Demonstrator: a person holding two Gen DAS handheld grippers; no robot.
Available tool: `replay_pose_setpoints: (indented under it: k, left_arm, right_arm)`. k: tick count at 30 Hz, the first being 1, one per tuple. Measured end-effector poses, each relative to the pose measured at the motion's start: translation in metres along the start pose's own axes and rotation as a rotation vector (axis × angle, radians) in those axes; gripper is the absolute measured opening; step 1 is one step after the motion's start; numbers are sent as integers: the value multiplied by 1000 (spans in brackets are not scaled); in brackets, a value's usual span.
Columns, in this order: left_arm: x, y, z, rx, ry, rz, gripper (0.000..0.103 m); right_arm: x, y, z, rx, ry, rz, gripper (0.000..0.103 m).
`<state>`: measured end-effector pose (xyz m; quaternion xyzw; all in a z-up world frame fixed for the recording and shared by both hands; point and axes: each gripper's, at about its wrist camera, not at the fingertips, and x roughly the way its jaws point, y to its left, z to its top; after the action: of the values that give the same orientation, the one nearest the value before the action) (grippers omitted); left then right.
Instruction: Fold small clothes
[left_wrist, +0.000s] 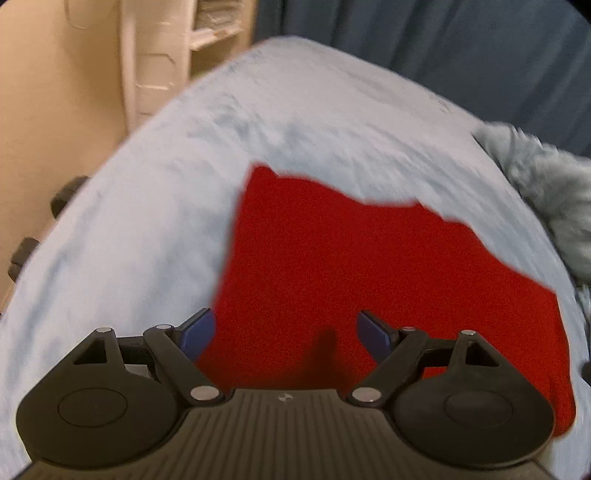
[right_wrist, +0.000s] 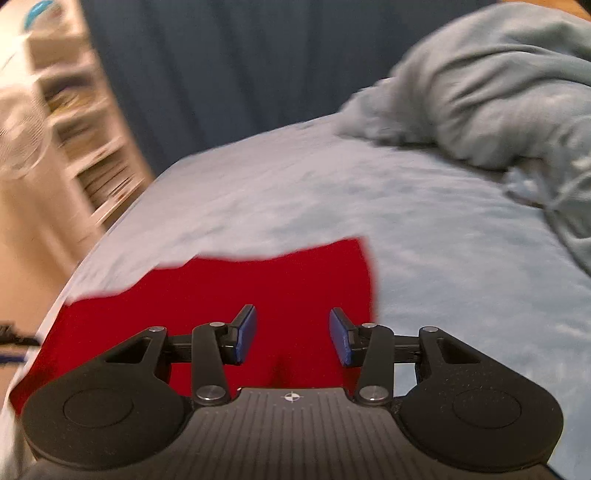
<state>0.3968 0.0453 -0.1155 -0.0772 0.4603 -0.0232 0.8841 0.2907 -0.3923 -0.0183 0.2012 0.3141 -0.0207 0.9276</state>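
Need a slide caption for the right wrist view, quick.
Right gripper, jaws open and empty, over a red garment lying on the pale blue bed.

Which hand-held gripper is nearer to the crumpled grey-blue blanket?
Right. The right hand-held gripper hangs over the red garment's edge nearest the blanket; the left hand-held gripper hangs over the garment's far side.

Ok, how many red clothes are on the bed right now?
1. A single red garment lies flat on the light blue bed, just beyond both open claws. Anything under the rumpled blanket at the far side would be hidden.
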Motion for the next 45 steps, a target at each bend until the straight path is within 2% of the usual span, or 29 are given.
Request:
replay_pose_setpoints:
  k: [2, 4, 5, 6, 11, 14, 16, 19, 22, 26, 29, 31, 35, 39, 42, 43, 44, 45]
  left_arm:
    - [3, -7, -15, 22, 20, 18, 91]
    - [6, -9, -27, 46, 33, 41, 91]
    - [6, -9, -30, 57, 36, 48, 91]
    - [6, -7, -34, 69, 37, 56, 91]
    - [-7, 2, -46, 120, 21, 75, 91]
    - [-17, 5, -51, 160, 13, 163, 102]
    - [-25, 12, -56, 166, 10, 186, 102]
    - [-41, 19, -60, 158, 16, 196, 102]
    - [-56, 18, -62, 136, 10, 183, 102]
    - [-65, 1, -65, 137, -3, 142, 102]
    - [-63, -21, -63, 151, -15, 118, 102]
    - [-61, -35, -62, 166, -25, 100, 102]
    - [-51, -59, -62, 201, -20, 91, 102]
    - [-41, -71, -64, 212, -4, 93, 102]
    - [-34, -74, -65, 221, 2, 101, 102]
    - [-31, -74, -65, 217, 6, 105, 102]
    - [-29, -73, -66, 211, 10, 110, 102]
    - [-25, -71, -67, 203, 16, 116, 102]
  right_arm:
    - [7, 7, -16, -40, 51, -6, 43]
    - [18, 4, -32, -53, 140, -72, 43]
    - [20, -1, -39, -59, 160, -102, 39]
    - [19, -6, -46, -58, 171, -126, 35]
    - [-1, -26, -54, 17, 170, -139, 32]
    - [-10, -24, -60, 4, 174, -157, 32]
    - [-17, -22, -63, 4, 182, -167, 32]
    - [-31, -20, -72, -2, 220, -216, 42]
    - [-53, -18, -77, 55, 185, -194, 46]
    - [-69, -19, -73, 182, 119, -127, 72]
    - [-68, -20, -69, 240, 89, -95, 73]
    - [-71, -16, -65, 214, 27, -115, 73]
    - [-64, -7, -50, 110, -74, -99, 73]
    - [-37, -6, -41, 60, -68, -49, 66]
    - [-21, -10, -49, 30, -25, -67, 64]
    - [-15, -13, -53, 22, 16, -90, 59]
    - [-8, -16, -57, 15, 69, -122, 44]
    - [-2, -20, -61, 6, 115, -152, 35]
